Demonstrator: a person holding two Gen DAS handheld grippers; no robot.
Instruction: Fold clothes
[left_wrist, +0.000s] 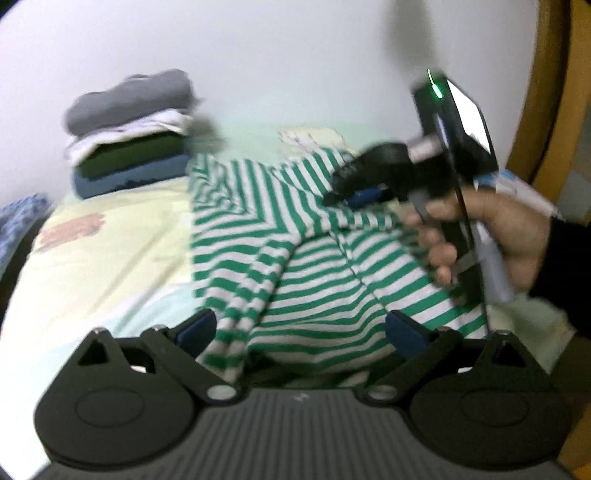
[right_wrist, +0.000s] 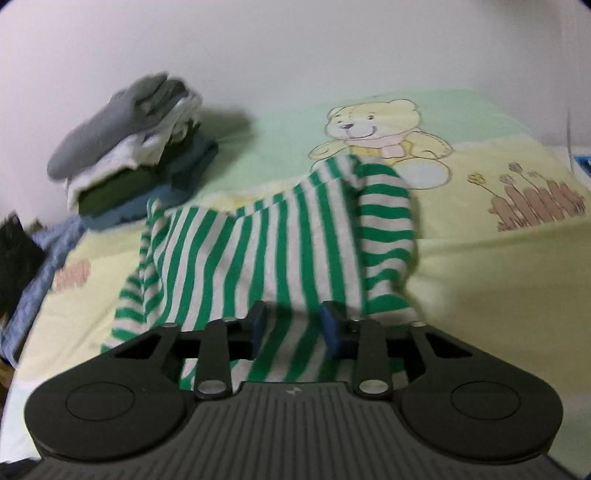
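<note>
- Behind the bed (right_wrist: 480, 280) stands a plain white wall (right_wrist: 295, 44); the bed carries a pale yellow-green sheet printed with a cartoon bear (right_wrist: 384, 136) and a picket fence (right_wrist: 539, 206).
- Far left, at the bed edge, lies a crumpled blue cloth (right_wrist: 48, 251).
- Left rear, against the wall: a stack of folded clothes (right_wrist: 129, 155), grey on top, then white, dark green and blue at the bottom.
- Centre: the green-and-white striped garment (right_wrist: 258, 240) lies spread and rumpled on the sheet, just beside the stack, its far edge reaching the printed bear.
- My left gripper (left_wrist: 299, 328) sits above the near part of the garment. Its blue-padded fingers (left_wrist: 197, 326) stand wide apart, striped fabric visible between them, pads not pressing on it.
- My right gripper (right_wrist: 293, 325) is set at a narrow gap. Striped cloth runs between the pads; whether they pinch it cannot be determined from the wrist view.
- In the left wrist view, my right hand (left_wrist: 509, 236) grips the right tool's handle, its fingers pointed down onto the garment's far right part.
- Far right: a curved wooden frame (left_wrist: 546, 92).
</note>
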